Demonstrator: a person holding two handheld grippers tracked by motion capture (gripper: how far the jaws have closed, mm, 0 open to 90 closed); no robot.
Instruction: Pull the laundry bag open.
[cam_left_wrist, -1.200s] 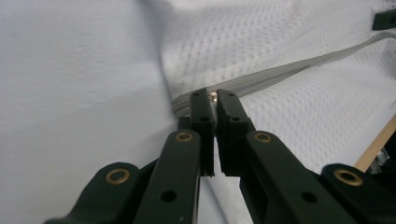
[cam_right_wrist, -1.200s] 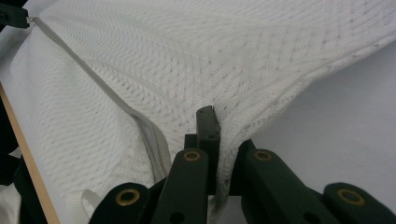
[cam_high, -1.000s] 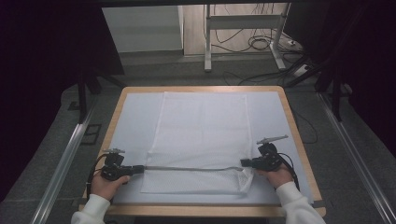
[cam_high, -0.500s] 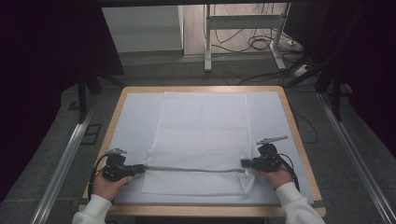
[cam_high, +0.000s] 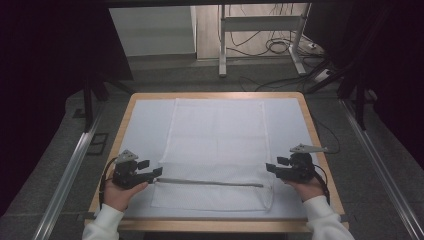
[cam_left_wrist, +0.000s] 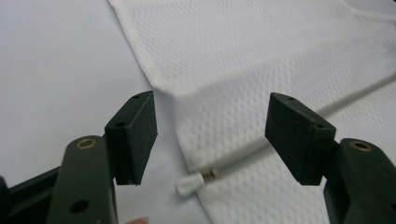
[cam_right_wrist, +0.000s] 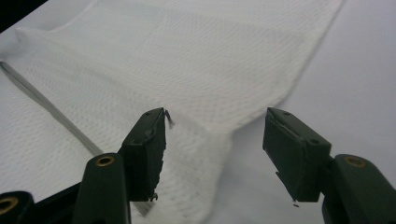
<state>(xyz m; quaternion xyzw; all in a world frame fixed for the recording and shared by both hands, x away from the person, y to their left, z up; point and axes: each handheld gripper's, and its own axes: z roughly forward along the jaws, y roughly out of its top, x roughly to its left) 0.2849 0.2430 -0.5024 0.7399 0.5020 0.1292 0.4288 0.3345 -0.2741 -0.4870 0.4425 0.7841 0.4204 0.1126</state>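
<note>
Your left gripper (cam_left_wrist: 210, 140) and right gripper (cam_right_wrist: 215, 149) both stand open, holding nothing. The rod (cam_high: 210, 182) lies across the cloth (cam_high: 217, 145), near its front edge. If you lift one end only, the rod may slide out.

Lab: floor cables (cam_high: 280, 47), dark curtains (cam_high: 45, 60)

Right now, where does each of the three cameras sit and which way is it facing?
High view: above the person's side, looking forward and down on the table; both hands show, with left gripper and right gripper.
Left gripper view: rides that gripper, facing the rod tip; open fingers show.
Right gripper view: rides that gripper, facing the cloth; open fingers show.
All share cloth and rod.
</note>
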